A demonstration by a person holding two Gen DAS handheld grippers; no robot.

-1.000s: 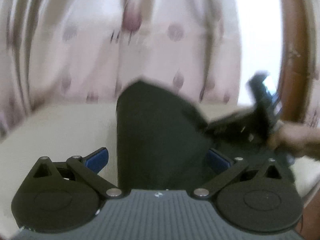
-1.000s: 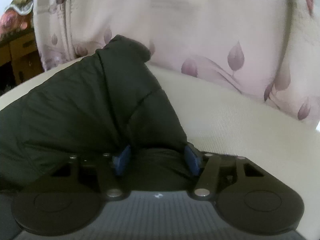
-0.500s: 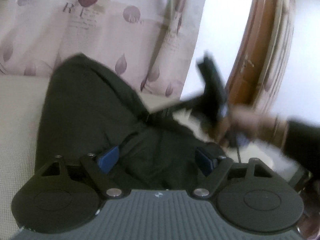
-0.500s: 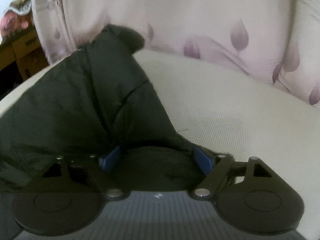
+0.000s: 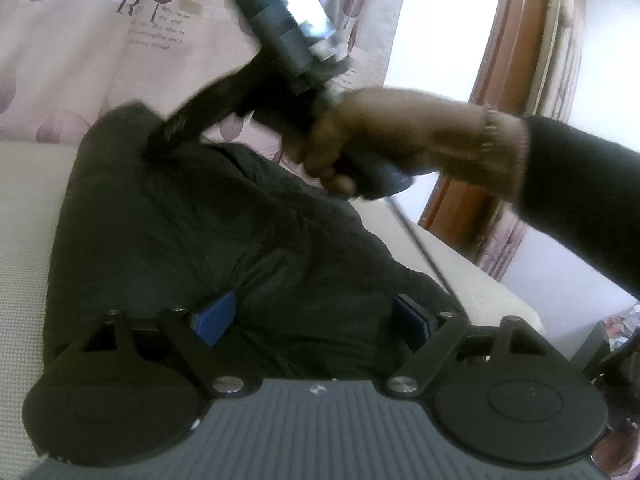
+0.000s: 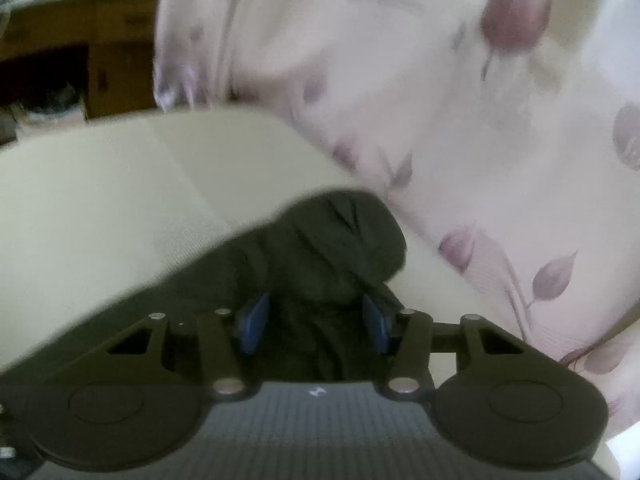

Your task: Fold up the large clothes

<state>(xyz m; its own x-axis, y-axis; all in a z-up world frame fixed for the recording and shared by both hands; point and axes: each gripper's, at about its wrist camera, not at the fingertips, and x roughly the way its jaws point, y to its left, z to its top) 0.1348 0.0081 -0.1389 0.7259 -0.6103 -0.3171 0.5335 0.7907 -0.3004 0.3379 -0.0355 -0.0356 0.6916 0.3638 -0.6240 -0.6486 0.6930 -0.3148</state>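
The left claw (image 5: pixel 310 318) points forward over a dark, puffy, quilted garment (image 5: pixel 192 240) that lies bunched on a cream, finely ribbed tabletop (image 5: pixel 24 216). Its blue pads are spread wide with fabric heaped between them; whether they pinch it cannot be told. Farther right in the left wrist view, the person's right hand (image 5: pixel 376 140), in a dark sleeve, grips the other tool's handle, tilted down so that its tip meets the garment's far edge. In the right wrist view, the right claw (image 6: pixel 316 322) has its blue pads (image 6: pixel 252 322) drawn closer, gripping a rounded, wrinkled fold of the garment (image 6: pixel 340 240). Behind hangs a pale curtain (image 6: pixel 460 120) printed with mauve leaves; a brown wooden door frame (image 5: pixel 508 80) stands at right.
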